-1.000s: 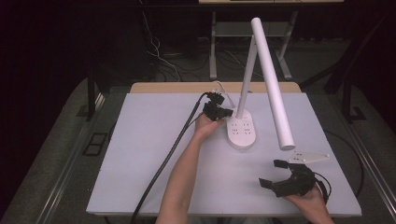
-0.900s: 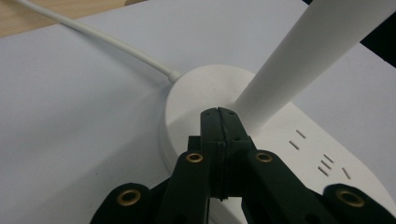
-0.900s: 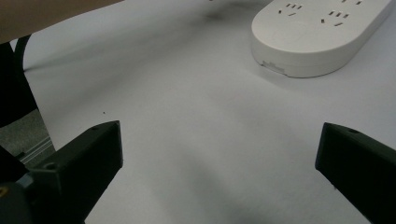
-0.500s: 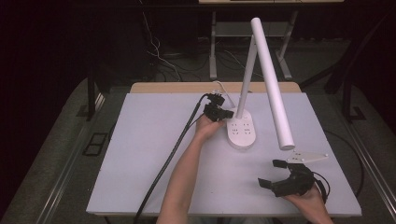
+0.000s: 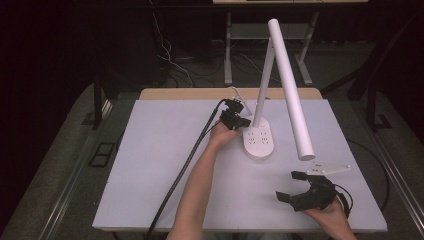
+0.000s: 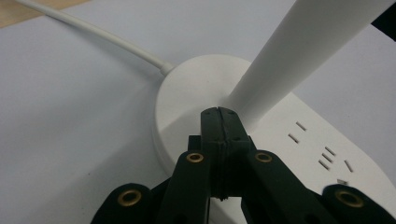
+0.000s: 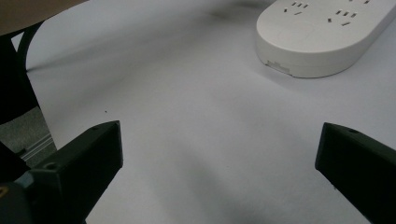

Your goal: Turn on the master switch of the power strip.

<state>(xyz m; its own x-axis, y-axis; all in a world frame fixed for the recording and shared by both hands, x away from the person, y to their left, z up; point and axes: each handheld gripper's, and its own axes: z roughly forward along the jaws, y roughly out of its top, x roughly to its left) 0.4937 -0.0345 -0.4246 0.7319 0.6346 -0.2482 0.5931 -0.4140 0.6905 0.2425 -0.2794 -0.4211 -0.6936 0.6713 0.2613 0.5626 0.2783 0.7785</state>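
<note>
A white desk lamp stands at the back middle of the table. Its oval base [image 5: 260, 142] carries socket slots, an upright stem [image 5: 263, 82] rises from it, and a long tube head [image 5: 292, 95] slants down to the right. My left gripper [image 5: 243, 121] is shut with nothing between its jaws. Its tips [image 6: 218, 112] are at the top of the base [image 6: 182, 102], right at the foot of the stem [image 6: 299, 46]. My right gripper [image 5: 290, 185] is open wide near the front right, above bare table [image 7: 219, 140]. The base [image 7: 322, 32] lies ahead of it.
The lamp's white cord [image 6: 93, 30] runs off toward the wooden strip [image 5: 200, 93] at the table's back edge. A thick black cable [image 5: 185, 170] trails from my left gripper across the white tabletop [image 5: 150, 165] to its front edge. Metal stand legs [image 5: 228, 50] rise behind the table.
</note>
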